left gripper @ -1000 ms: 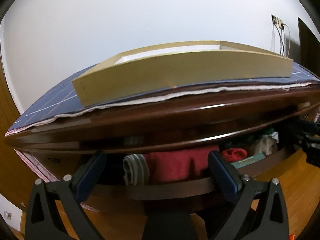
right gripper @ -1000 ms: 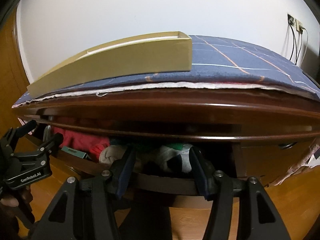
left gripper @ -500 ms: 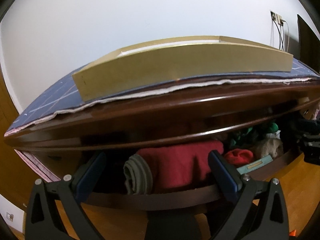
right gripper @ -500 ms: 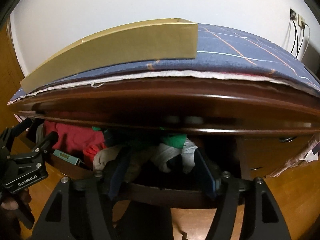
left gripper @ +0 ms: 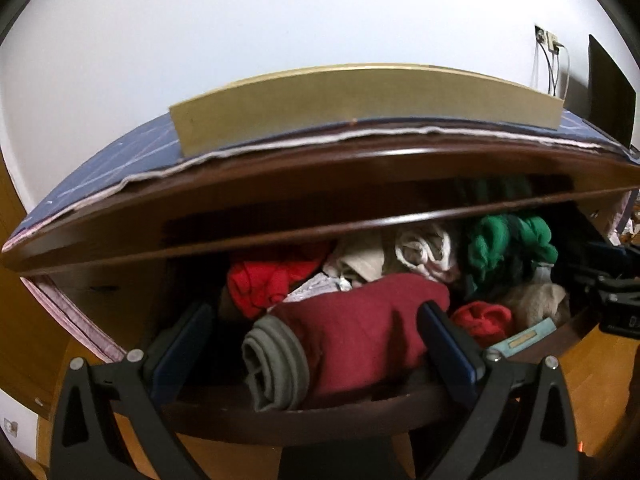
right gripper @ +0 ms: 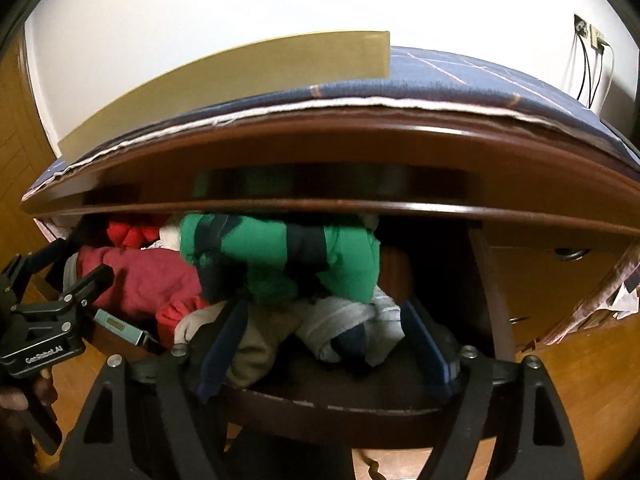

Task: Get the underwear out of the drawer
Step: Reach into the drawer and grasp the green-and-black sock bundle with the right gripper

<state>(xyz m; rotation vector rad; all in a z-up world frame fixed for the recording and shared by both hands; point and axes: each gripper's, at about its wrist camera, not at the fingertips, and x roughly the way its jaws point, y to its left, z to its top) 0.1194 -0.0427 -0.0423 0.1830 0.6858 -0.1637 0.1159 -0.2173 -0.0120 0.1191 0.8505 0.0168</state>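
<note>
Over open drawer point(left gripper: 320, 420) stuffed with clothes, left gripper point(left gripper: 316, 344) jaws wide around dark-red roll point(left gripper: 360, 328) (not pressing); right gripper point(right gripper: 320, 336) jaws opening, empty

A home, likely a bedroom. Dark wooden dresser point(right gripper: 360, 152) with a pulled-out drawer point(left gripper: 320, 420) crammed with folded and bundled clothes point(left gripper: 360, 328). Blue checked cloth point(right gripper: 460, 76) over the top, wood floor point(right gripper: 592, 380), white wall, wall socket with cables point(right gripper: 592, 36).

Glossy wood, soft cloth

Polished dark wood is being shown on the drawer point(left gripper: 304, 420); matt cardboard on the box point(left gripper: 360, 104).
</note>
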